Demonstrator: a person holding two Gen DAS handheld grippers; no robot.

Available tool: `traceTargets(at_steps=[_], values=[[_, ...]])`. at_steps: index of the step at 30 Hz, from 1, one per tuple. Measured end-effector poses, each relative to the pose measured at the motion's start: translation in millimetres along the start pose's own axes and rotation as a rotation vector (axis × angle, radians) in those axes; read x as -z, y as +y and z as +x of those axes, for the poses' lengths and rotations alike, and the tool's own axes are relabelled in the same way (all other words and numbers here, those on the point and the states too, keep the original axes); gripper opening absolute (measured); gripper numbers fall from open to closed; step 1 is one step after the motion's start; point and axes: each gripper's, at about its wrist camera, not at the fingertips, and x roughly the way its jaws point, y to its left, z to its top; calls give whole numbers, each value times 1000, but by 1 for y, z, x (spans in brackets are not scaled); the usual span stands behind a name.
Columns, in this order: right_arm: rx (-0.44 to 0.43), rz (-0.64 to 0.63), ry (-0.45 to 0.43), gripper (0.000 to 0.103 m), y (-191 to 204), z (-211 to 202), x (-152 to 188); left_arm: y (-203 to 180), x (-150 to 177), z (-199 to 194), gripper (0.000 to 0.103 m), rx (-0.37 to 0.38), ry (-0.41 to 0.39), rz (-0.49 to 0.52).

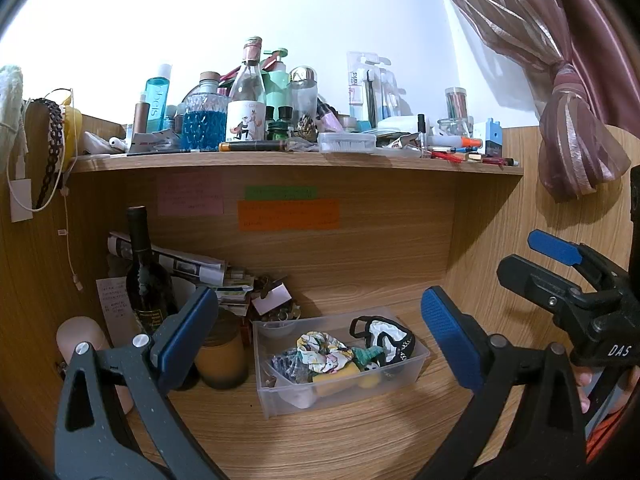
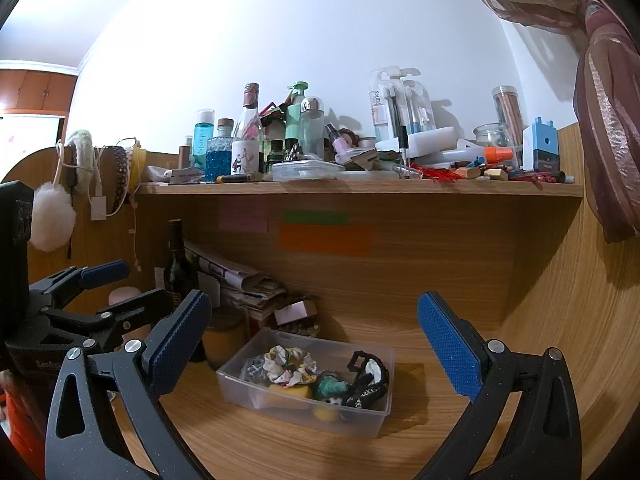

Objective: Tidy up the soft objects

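Note:
A clear plastic box (image 1: 420, 354) (image 2: 374, 414) sits on the wooden desk under the shelf. Inside lie a floral scrunchie (image 1: 322, 350) (image 2: 288, 366), a black-and-white cloth mask (image 1: 386, 334) (image 2: 370, 376), a teal soft piece (image 1: 366, 354) (image 2: 330, 386) and a yellow sponge (image 1: 338, 378) (image 2: 290, 392). My left gripper (image 1: 320, 336) hangs open in front of the box, holding nothing. My right gripper (image 2: 316, 340) is open too, a little above and before the box. Each gripper shows at the edge of the other's view.
A dark wine bottle (image 1: 146, 276) (image 2: 178, 264), an amber jar (image 1: 222, 354) and stacked papers (image 2: 240, 280) stand left of the box. The shelf (image 1: 280, 160) (image 2: 360, 189) above is crowded with bottles. A curtain (image 1: 568, 120) hangs at right. Bare desk lies right of the box.

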Motion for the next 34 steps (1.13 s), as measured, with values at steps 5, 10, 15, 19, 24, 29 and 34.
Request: traceTargets(at_steps=[5,10,15,19,24,29,34], values=[[-5,1,-1,103,-1,0,0,-1,-1,-1,103,1,-4,2],[-5,-2,-1,103,0,0,0,-4,-3,-3,103,4,-11,-2],[-4,0,0,103,1,0,0,-5,-3,-4,103,2,-13,-4],[-6,-1,-2,103,0,0,0,-6,-3,-4,103,-2,-14,-4],[-3,0,-2,103,1,0,1,-6,-4,-3,103,7,-5,-15],[-5,-2,-1,103,1,0,1,-7,-4,-3,103,3,-13,-11],[-9,1,1,103,2,1,1,-9,-3,-3,103,0,-14,-8]])
